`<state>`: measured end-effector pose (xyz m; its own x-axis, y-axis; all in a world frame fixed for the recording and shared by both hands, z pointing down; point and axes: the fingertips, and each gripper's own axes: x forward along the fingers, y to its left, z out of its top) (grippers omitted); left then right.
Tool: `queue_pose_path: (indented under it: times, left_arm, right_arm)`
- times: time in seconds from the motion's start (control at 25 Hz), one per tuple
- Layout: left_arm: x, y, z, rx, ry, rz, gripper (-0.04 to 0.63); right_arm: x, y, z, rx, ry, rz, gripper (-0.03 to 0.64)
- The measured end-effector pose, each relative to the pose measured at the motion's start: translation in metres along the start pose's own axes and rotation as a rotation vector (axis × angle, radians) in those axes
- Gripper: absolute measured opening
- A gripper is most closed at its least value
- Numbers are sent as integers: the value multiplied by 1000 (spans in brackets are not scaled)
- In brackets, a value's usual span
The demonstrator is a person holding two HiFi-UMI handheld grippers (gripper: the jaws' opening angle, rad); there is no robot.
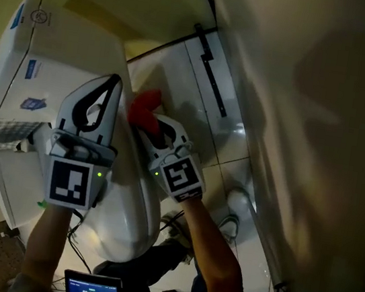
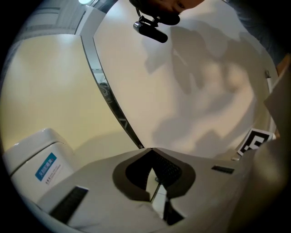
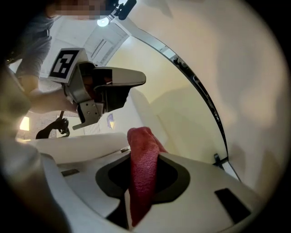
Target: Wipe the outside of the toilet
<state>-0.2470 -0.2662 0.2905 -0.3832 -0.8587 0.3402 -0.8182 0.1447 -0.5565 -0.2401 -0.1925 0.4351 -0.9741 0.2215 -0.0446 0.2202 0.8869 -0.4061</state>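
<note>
Holding one red cloth [image 1: 144, 104] beside the toilet [image 1: 53, 54]

The light is dim, and my two grippers cover much of the single toilet, so its bowl is hard to make out. My right gripper [image 1: 147, 119] has its jaws clamped on the one cloth, at the toilet's right flank; I cannot tell if it touches. My left gripper [image 1: 106, 90] is above the toilet, jaws pressed together with nothing between.

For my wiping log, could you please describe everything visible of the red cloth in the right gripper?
The red terry-looking cloth is a soft, bunched strip, pinched between the shut jaws of the right gripper. Its rounded free end sticks out past the jaw tips, close beside the white toilet; whether they touch is unclear.
</note>
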Motion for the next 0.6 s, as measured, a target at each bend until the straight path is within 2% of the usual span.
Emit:
queue_pose_path:
  times: [0.16, 0.36, 0.6]
  left_arm:
    - [-6, -14, 0, -26, -7, 17, 6]
    - [-23, -38, -2, -119, 21, -16, 6]
    - [-38, -57, 0, -161, 27, -54, 6]
  right_arm:
    - [-41, 26, -30, 52, 54, -6, 91]
    - [-113, 64, -61, 121, 111, -79, 91]
    - [-161, 98, -73, 199, 176, -136, 91]
